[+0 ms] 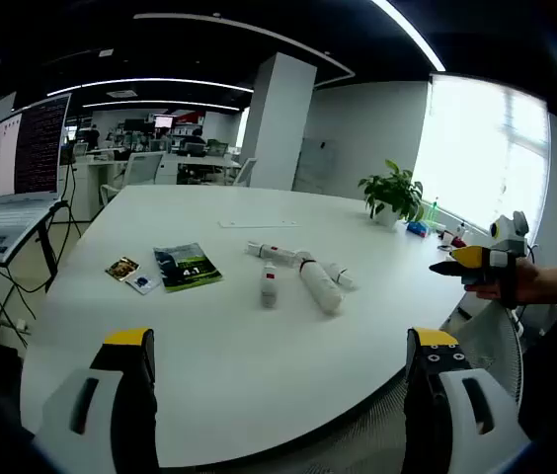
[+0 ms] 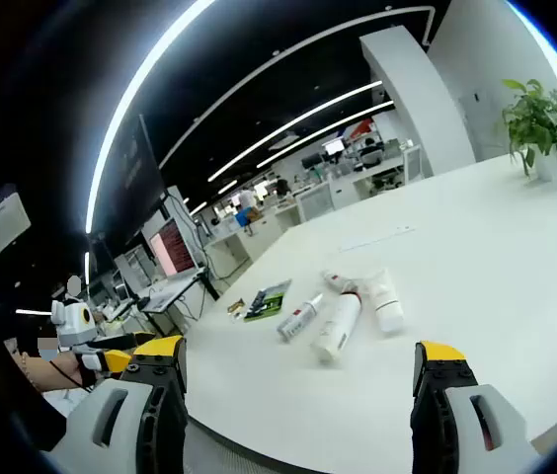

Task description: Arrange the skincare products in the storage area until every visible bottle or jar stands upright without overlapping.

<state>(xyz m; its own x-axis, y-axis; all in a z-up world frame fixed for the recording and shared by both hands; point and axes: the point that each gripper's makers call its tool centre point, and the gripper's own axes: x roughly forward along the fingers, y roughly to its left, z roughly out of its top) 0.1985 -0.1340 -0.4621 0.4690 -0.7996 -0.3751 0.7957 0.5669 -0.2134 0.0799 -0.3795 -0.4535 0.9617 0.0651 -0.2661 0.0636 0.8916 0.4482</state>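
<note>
Both tongs gape empty, left gripper [image 1: 278,370] and right gripper [image 2: 298,380]; bottles [image 1: 298,275] lie clustered, apparently touching, at table [image 1: 209,346] 12 o'clock — grabbing one risks rolling neighbours.

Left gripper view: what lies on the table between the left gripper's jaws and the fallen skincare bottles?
Nothing: bare white table separates the left gripper from the lying bottles.

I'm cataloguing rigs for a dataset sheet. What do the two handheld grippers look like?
In the left gripper view, the left gripper has two white jaws with black inner faces, yellow tips and a dark slot in each. The right gripper matches it. Seen from outside, the right gripper shows yellow and black jaws under a white box.
</note>
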